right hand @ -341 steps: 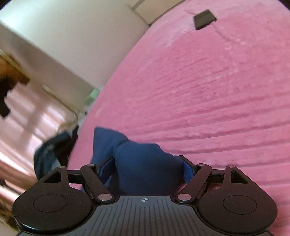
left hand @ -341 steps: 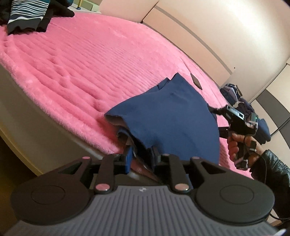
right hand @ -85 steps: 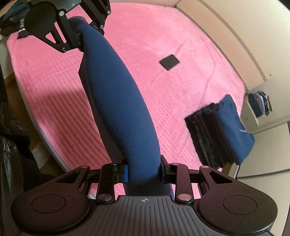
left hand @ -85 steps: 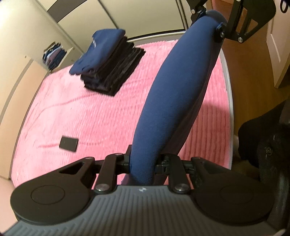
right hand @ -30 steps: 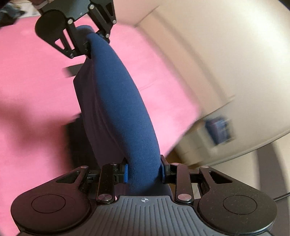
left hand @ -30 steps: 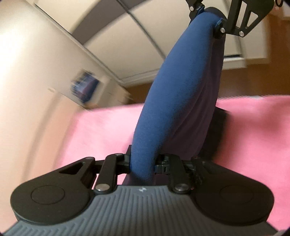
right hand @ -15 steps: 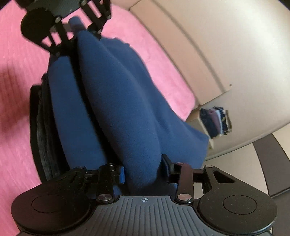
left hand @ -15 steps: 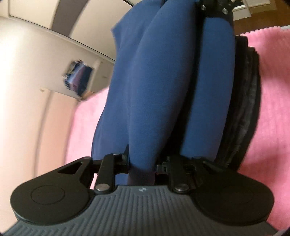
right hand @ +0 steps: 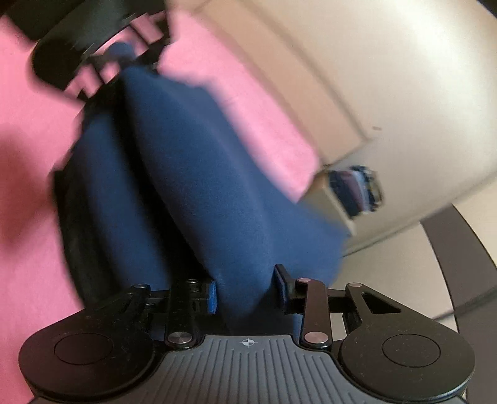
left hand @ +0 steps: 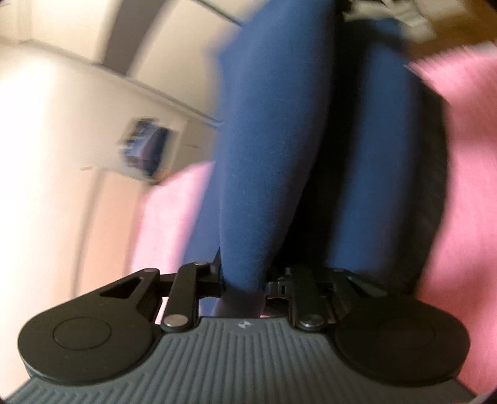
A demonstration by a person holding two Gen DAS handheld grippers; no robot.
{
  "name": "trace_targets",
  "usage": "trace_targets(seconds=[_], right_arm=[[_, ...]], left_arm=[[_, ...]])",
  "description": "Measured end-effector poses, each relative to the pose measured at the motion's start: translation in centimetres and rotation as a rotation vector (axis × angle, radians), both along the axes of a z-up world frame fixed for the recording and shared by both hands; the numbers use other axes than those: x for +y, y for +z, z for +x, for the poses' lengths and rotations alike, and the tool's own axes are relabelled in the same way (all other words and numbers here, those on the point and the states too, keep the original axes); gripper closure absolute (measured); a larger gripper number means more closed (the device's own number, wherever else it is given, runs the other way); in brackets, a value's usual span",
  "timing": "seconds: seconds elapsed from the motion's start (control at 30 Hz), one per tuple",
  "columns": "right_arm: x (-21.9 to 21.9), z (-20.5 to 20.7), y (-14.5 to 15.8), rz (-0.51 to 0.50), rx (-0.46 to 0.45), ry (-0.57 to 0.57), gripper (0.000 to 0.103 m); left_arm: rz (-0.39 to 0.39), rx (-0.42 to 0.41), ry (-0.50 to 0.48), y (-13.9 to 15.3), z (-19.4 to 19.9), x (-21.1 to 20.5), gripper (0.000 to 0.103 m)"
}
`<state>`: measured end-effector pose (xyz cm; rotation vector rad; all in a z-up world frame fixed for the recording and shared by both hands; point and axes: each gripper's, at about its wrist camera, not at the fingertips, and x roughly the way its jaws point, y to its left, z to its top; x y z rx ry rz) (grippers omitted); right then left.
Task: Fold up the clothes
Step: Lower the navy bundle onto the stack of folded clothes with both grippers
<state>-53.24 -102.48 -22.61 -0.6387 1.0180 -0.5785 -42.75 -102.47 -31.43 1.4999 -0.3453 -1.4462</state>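
Across both wrist views spreads the pink bedspread (left hand: 462, 199), blurred, filling the right side of the left view and the left side of the right view (right hand: 28, 264). Beyond it stand cream cupboards (left hand: 46, 155), with a small open shelf holding a smear of blue and purple fabric (right hand: 357, 192).

On the bedspread sits a dark stack (left hand: 435, 186) of folded clothes, its black edges showing at the right of the left view and as a dark band (right hand: 66, 233) at the left of the right view. A blue garment (left hand: 270, 140) is stretched between the two grippers and lies low over that stack, just beside another blue fold (left hand: 372, 161) that rests on top of the stack; whether the held garment touches the stack cannot be told through the blur.

The left gripper (left hand: 243, 281) has its jaws pressed in on one end of the garment, fabric bunched between them. The right gripper (right hand: 245, 287) pinches the other end (right hand: 217, 192), though its jaws sit a little wider, with blue pads (right hand: 212, 296) flanking the cloth. Each gripper appears blurred at the top of the other's view: the left one (right hand: 93, 52) at upper left, the right one (left hand: 394, 12) at the upper edge.
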Motion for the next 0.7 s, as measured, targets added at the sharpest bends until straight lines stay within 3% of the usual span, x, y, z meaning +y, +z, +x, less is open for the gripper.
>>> trace_targets(seconds=[0.07, 0.33, 0.47, 0.53, 0.63, 0.7], right_arm=[[0.7, -0.4, -1.6, -0.025, 0.030, 0.027, 0.057], [-0.8, -0.3, -0.2, 0.005, 0.013, -0.007, 0.055], [-1.8, 1.1, -0.9, 0.012, 0.004, -0.007, 0.050], [-2.1, 1.3, -1.2, 0.022, -0.021, -0.010, 0.051], [-2.6, 1.2, -1.4, 0.045, -0.051, -0.001, 0.051], [-3.1, 1.4, -1.5, 0.063, -0.059, 0.004, 0.051]], left_arm=[[-0.017, -0.036, -0.015, -0.8, -0.2, 0.4, 0.085], [-0.006, 0.092, 0.114, 1.9, 1.8, 0.0, 0.080], [-0.006, 0.272, 0.209, 5.2, 1.8, 1.1, 0.080], [-0.029, 0.399, 0.264, 7.2, 1.8, 1.0, 0.080], [-0.037, 0.418, 0.194, 8.2, 0.5, 0.6, 0.080], [-0.015, 0.305, 0.095, 7.2, -0.8, 0.7, 0.080]])
